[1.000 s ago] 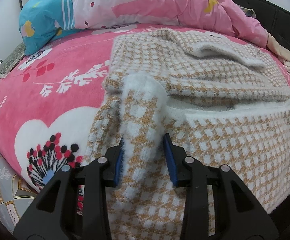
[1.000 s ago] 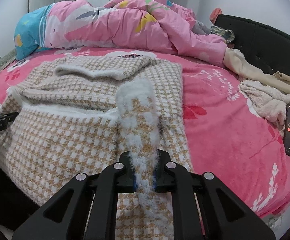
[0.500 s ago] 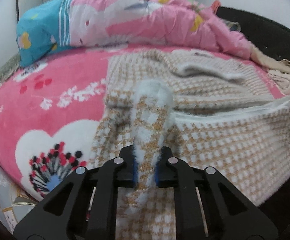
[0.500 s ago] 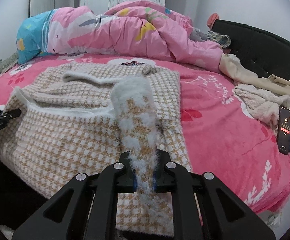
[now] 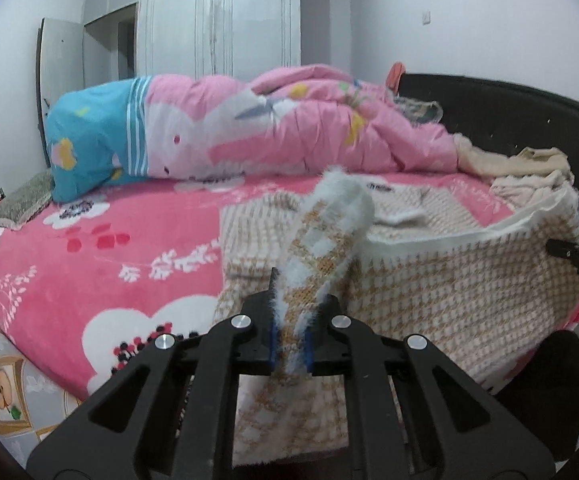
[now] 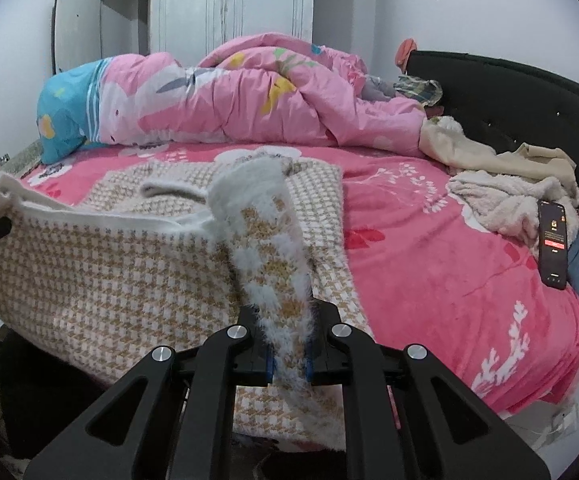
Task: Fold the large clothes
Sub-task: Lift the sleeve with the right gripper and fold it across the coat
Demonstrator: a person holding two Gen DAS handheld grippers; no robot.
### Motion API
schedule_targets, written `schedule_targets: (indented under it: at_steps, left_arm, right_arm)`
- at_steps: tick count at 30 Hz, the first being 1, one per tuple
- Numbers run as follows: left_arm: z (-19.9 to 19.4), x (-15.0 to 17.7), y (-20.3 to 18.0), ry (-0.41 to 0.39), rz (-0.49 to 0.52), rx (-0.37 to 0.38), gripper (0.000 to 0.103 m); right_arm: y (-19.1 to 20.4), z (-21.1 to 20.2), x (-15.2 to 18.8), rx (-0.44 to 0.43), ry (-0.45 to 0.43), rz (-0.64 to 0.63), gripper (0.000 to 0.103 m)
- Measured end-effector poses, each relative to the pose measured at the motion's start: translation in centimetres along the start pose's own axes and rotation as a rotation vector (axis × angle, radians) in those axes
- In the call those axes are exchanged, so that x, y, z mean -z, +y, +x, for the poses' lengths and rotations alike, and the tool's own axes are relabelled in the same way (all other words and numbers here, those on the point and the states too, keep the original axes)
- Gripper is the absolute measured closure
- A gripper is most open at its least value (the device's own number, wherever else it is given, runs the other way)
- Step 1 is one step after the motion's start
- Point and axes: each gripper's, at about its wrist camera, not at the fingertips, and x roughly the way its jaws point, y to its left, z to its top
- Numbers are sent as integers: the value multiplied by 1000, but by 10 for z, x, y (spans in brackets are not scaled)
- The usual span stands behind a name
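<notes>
**Left wrist, right wrist: both corners of the hem pinched**

Left wrist view: the left gripper [image 5: 289,340] has its fingers [image 5: 272,344] clamped on the houndstooth garment [image 5: 449,280], near edge raised, body stretching away over the bed [image 5: 89,264].

Right wrist view: the right gripper [image 6: 289,354] is likewise pinched shut on the opposite corner; the fold line runs crosswise between both hands.

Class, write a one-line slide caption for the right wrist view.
Right gripper pinching the houndstooth garment's fuzzy hem above the pink bed.
</notes>
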Motion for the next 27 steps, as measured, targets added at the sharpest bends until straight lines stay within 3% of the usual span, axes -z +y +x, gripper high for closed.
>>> schedule_targets:
  at_steps: [5,15,20,23,27]
  left_arm:
    - [-7,-29,5,-38,-39,75,95]
    - [26,-90,11,-96,-3,74,95]
    - [79,-134,34,-74,-36,77,95]
    - [133,-160,52,-30,-77,92,95]
    - [205,-170,68,72,-98,89,95]
  right_arm:
    - [0,-6,-13,4,-34,-22,94]
    - [-10,11,-81,16,-118,-65,94]
    - [-22,47,-134,-1,-153,-75,95]
    - [-29,87,-168,-28,-147,-68,95]
    - [-35,165,-197,-64,-81,-66,95]
